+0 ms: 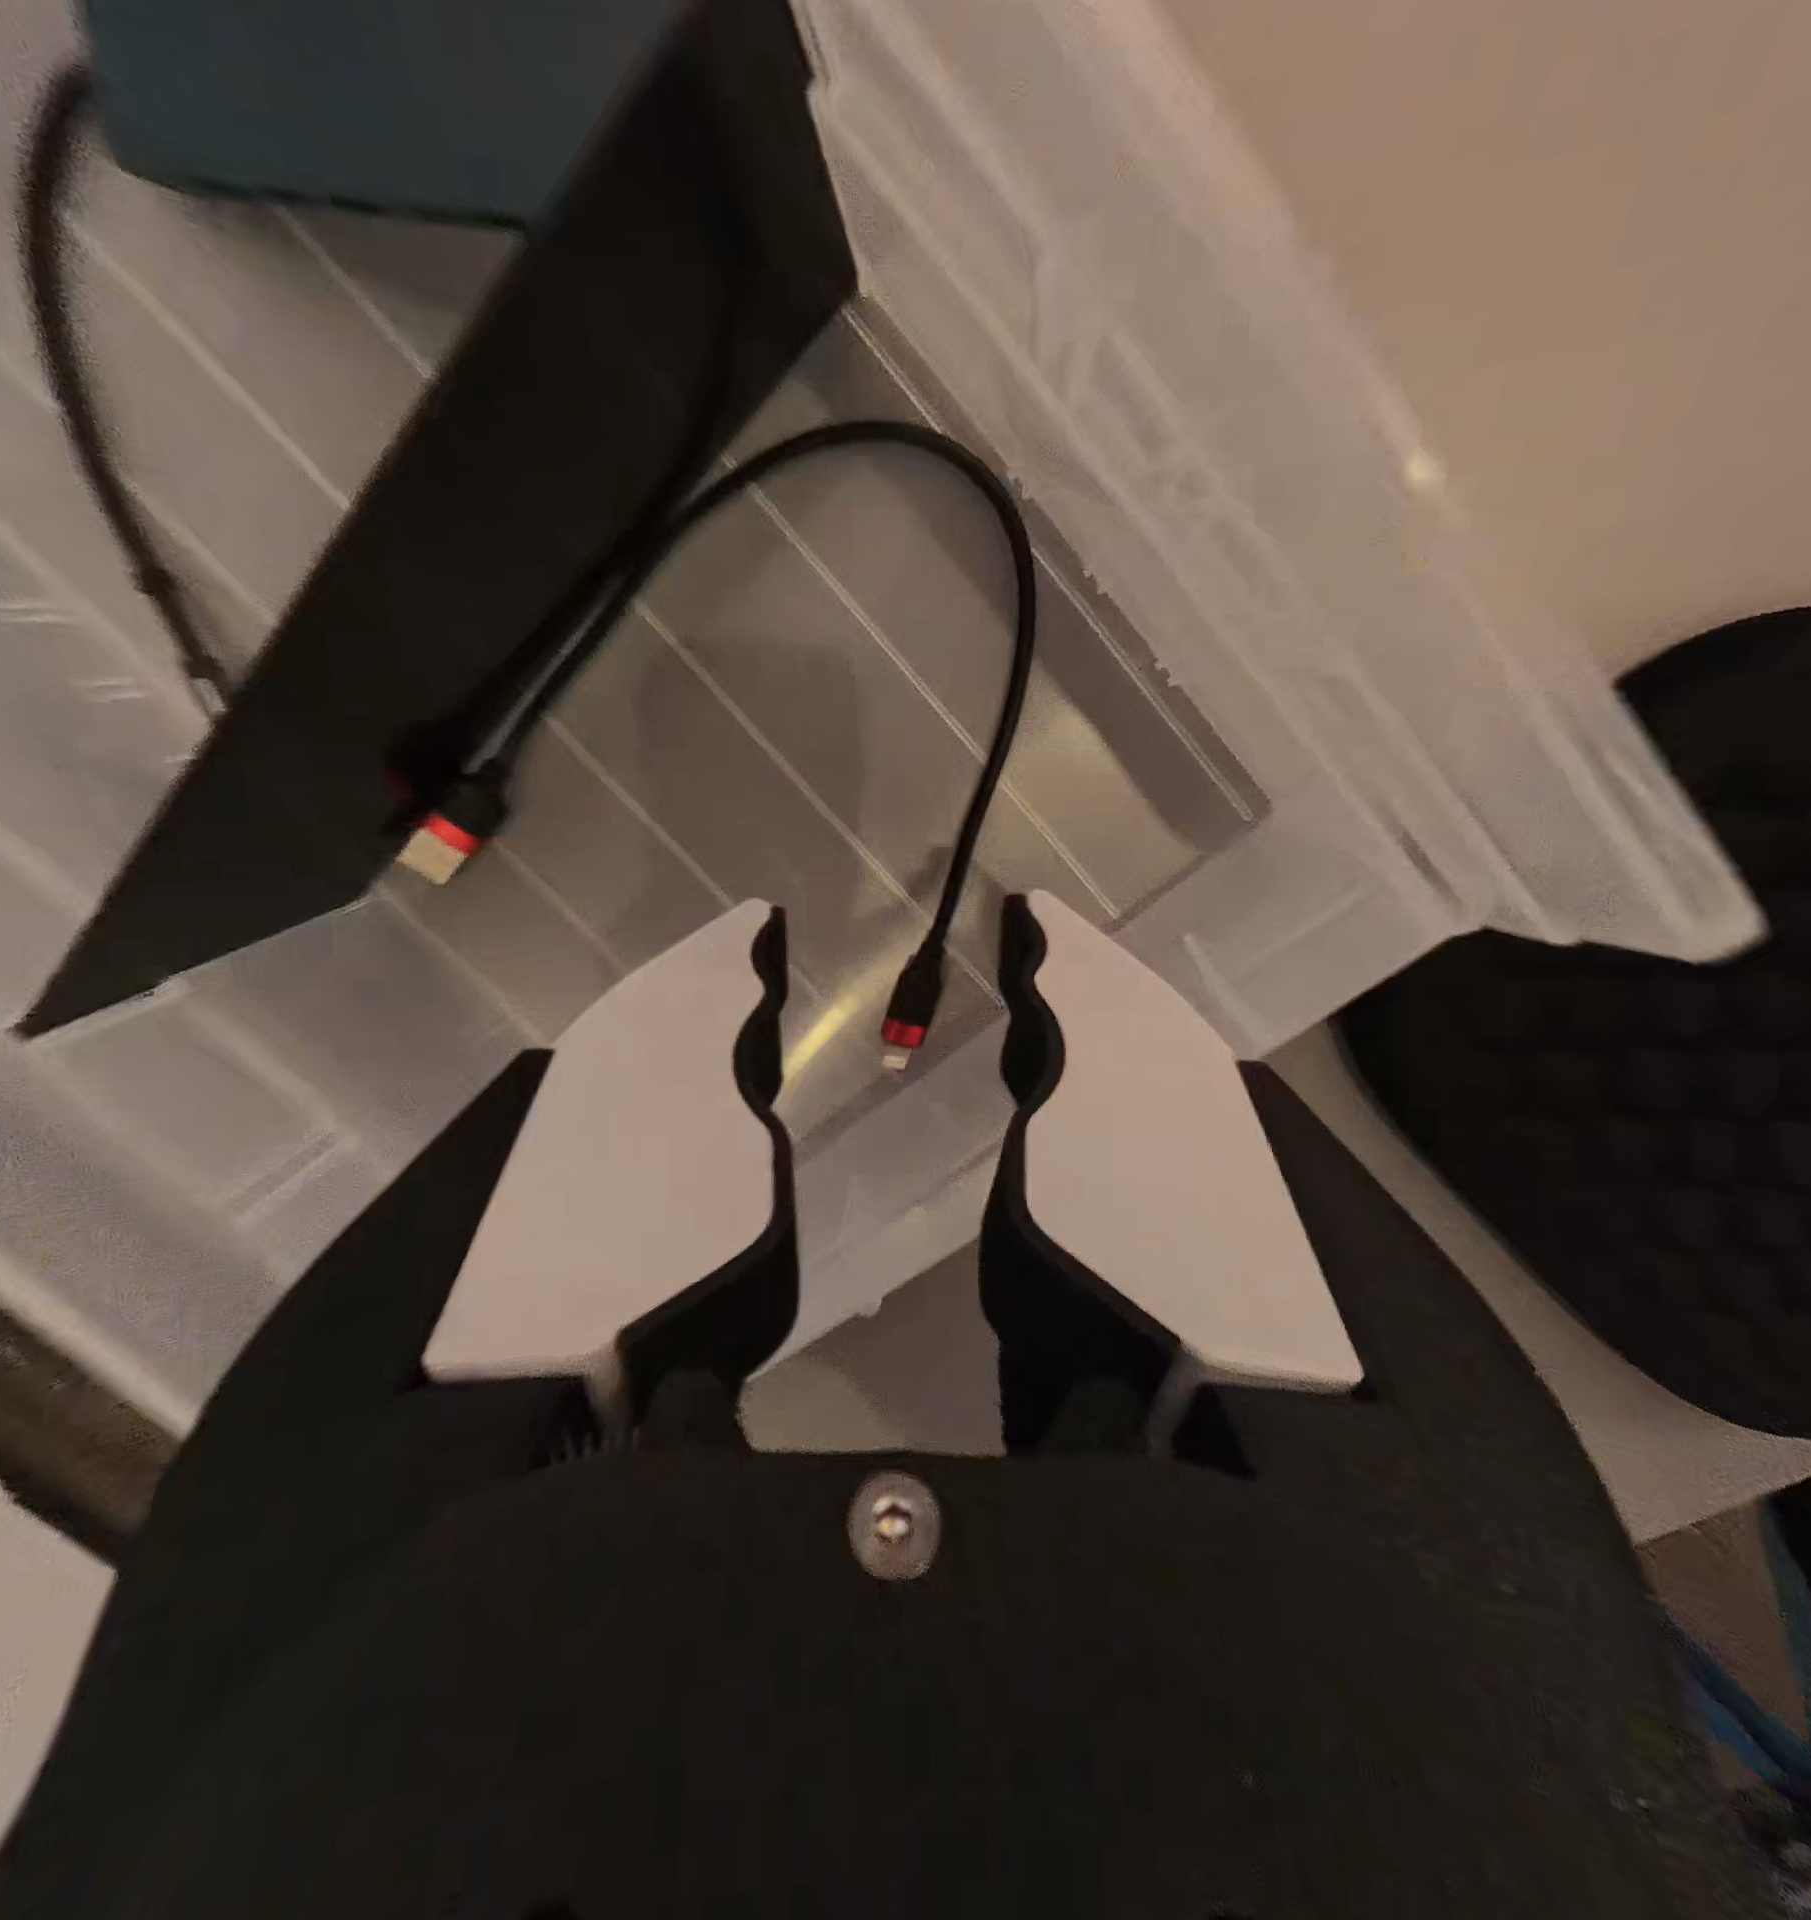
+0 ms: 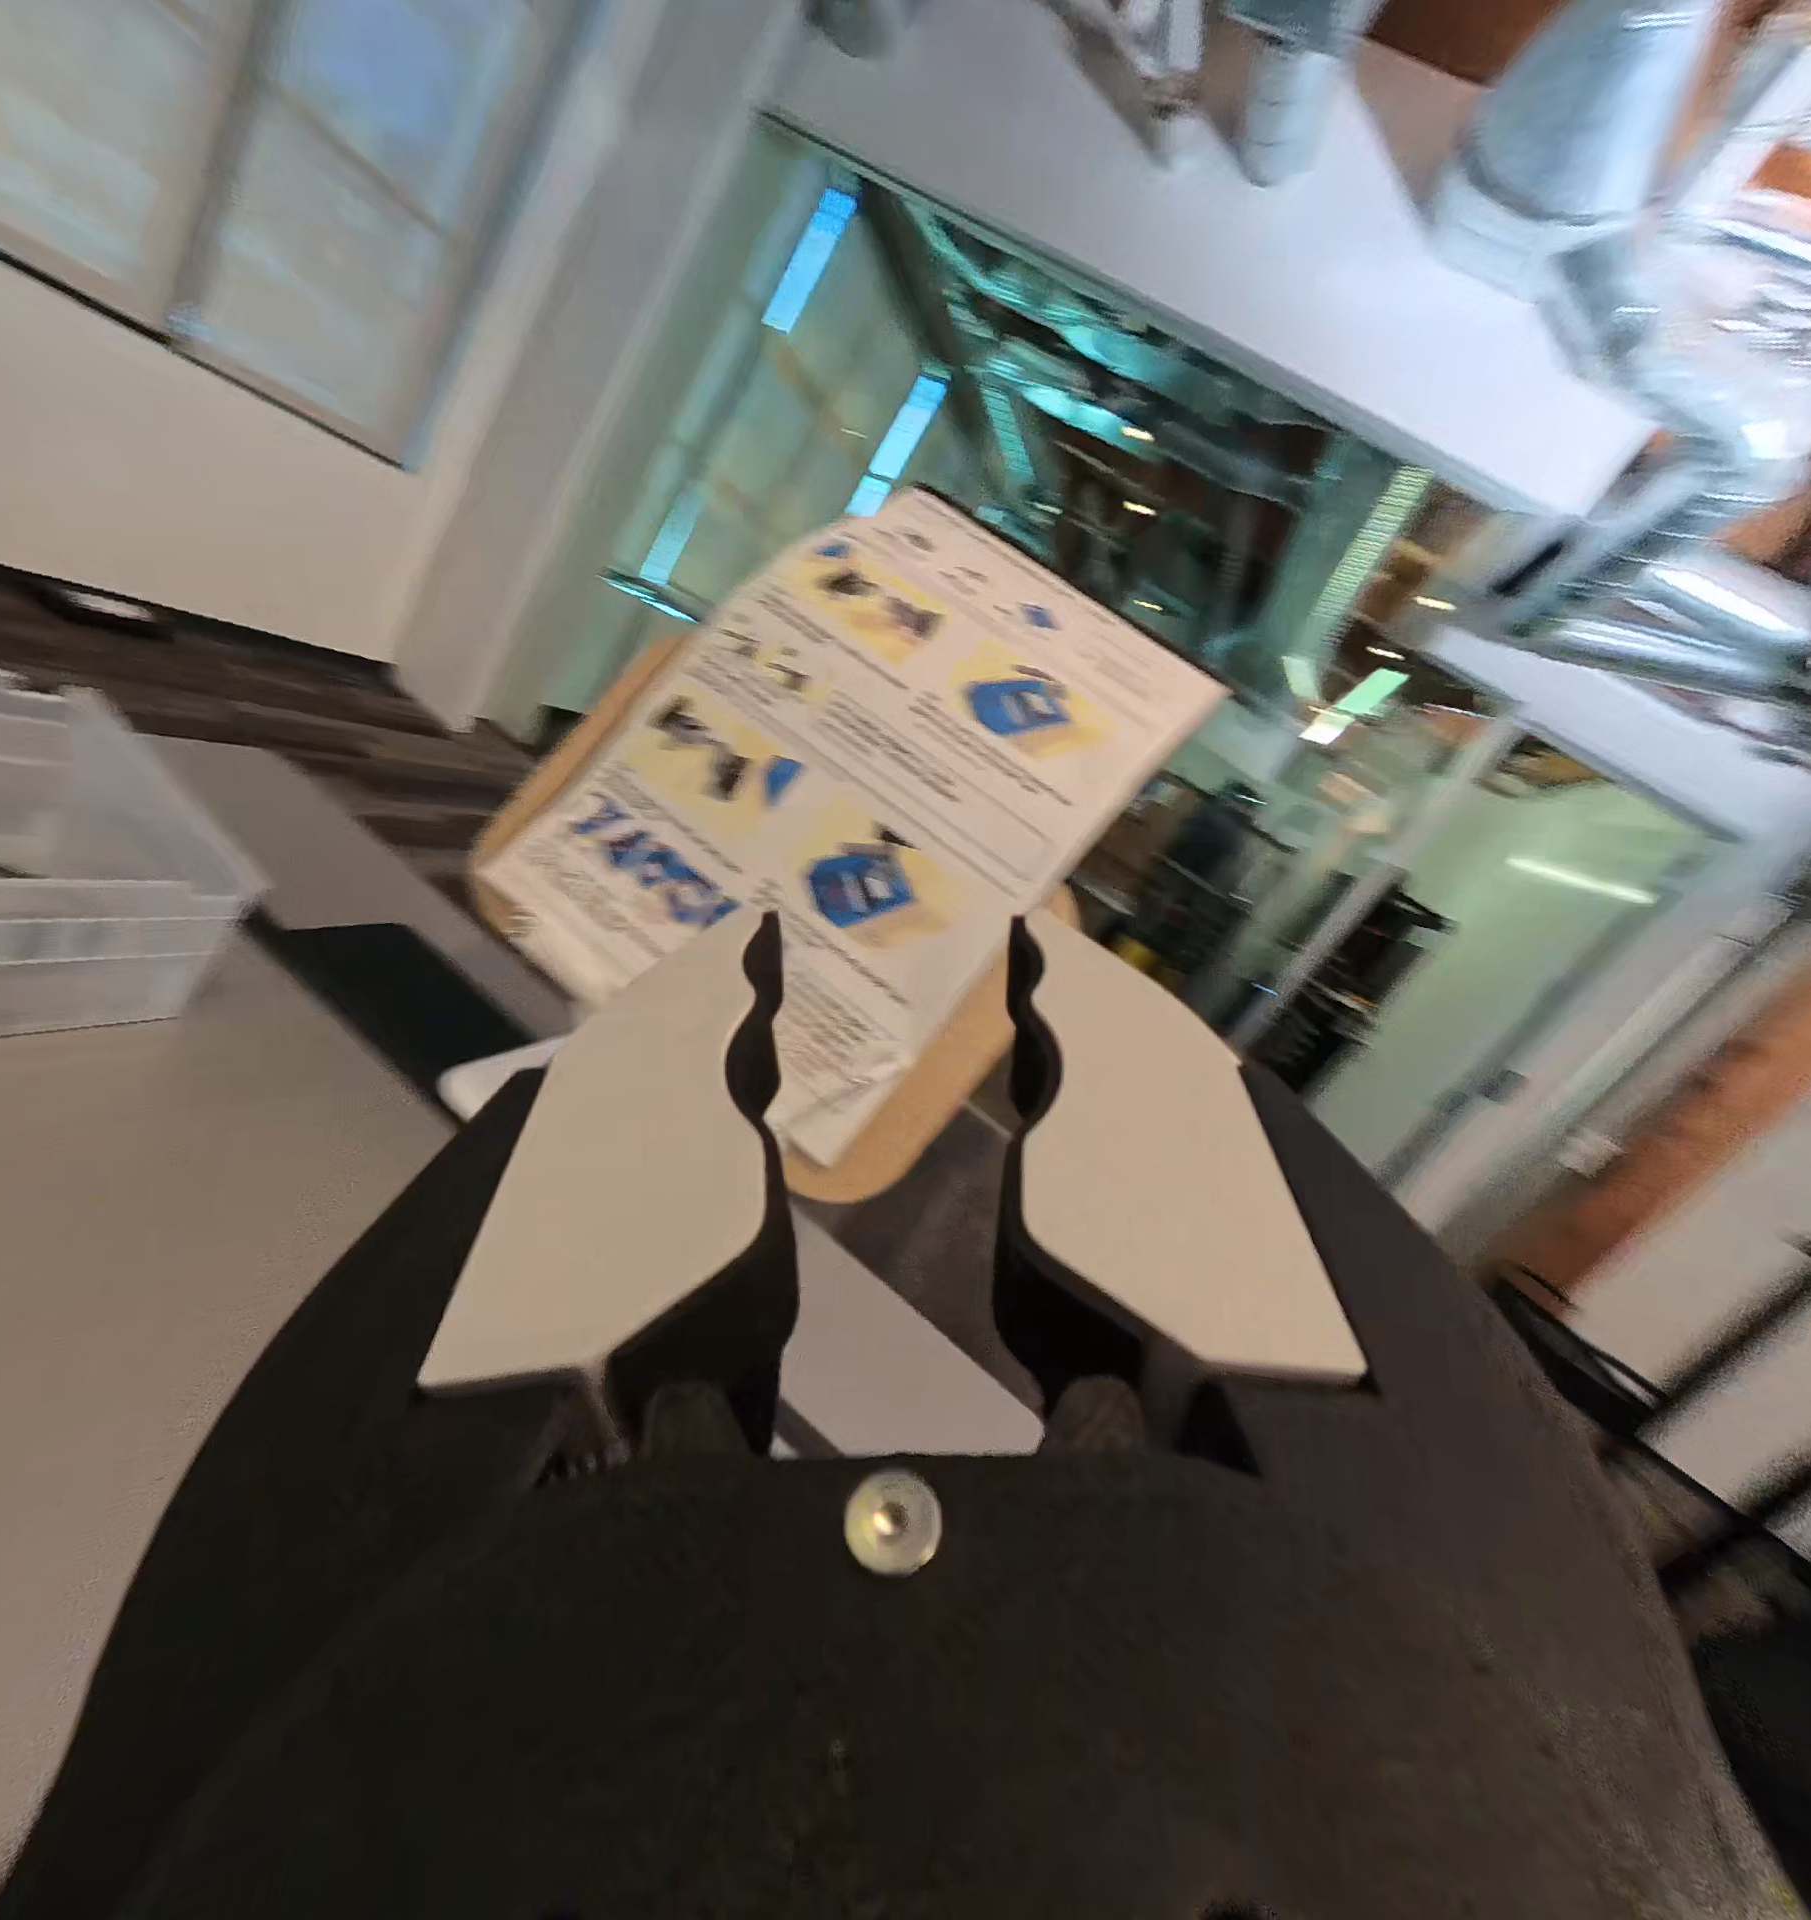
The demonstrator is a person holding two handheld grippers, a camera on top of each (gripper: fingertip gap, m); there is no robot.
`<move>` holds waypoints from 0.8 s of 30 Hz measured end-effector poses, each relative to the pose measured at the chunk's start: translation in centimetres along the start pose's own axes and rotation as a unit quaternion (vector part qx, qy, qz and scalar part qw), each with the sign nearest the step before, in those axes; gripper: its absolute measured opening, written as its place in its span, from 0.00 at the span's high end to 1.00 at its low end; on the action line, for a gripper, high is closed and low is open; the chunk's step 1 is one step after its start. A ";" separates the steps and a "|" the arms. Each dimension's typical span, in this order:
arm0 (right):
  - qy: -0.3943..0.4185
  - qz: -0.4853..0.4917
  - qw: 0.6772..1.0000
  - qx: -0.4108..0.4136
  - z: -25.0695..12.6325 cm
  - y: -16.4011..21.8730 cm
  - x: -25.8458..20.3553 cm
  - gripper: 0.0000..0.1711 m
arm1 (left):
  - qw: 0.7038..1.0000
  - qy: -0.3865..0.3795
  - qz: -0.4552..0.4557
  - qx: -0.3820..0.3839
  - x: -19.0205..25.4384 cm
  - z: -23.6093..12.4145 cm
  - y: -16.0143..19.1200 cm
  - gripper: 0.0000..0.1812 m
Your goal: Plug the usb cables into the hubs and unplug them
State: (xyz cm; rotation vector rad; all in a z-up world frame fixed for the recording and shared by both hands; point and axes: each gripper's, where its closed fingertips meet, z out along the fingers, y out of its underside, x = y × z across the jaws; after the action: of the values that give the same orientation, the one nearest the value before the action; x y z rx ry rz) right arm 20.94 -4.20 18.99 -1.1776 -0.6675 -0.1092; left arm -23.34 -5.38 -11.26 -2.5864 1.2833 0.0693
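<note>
A short black cable lies in a clear plastic bin. Its small plug with a red band rests just ahead of my left gripper, between the fingertips but farther off. Its larger USB plug with a red band lies beside a black flat slab. My left gripper is open and empty, pointing down into the bin. My right gripper is open and empty, raised and pointing out at the room. No hub is clearly seen.
A teal box and a second black cord sit at the bin's far left. A dark round mat lies right of the bin. In the right wrist view, a clear bin stands at left, and a printed sheet on a board ahead. The gap from one gripper's tips to the other's is roughly 55 cm.
</note>
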 end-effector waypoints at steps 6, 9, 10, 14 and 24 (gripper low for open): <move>0.194 0.003 0.979 -0.055 -0.4 0.7 3.2 0.76 | 0.998 0.059 0.005 -0.010 0.4 2.4 -0.4 0.74; 0.210 0.007 0.974 -0.082 0.2 1.9 3.2 0.77 | 0.997 0.055 0.034 -0.042 0.4 3.1 -0.5 0.72; 0.205 0.009 0.975 -0.090 0.5 2.4 3.0 0.77 | 0.996 0.052 0.041 -0.057 0.3 3.5 -0.4 0.72; 0.181 0.019 0.975 -0.127 1.3 4.3 2.6 0.75 | 0.991 0.078 0.053 -0.100 1.0 4.3 -0.5 0.74; 0.150 0.031 0.979 -0.133 1.7 4.8 2.2 0.75 | 0.989 0.068 0.014 -0.128 0.5 3.9 0.3 0.98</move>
State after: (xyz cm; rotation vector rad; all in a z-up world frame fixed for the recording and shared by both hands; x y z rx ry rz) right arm 24.01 -0.21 16.60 -1.4022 -0.3547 -0.3254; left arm -23.00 -4.94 -15.11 -2.8319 1.4432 0.0660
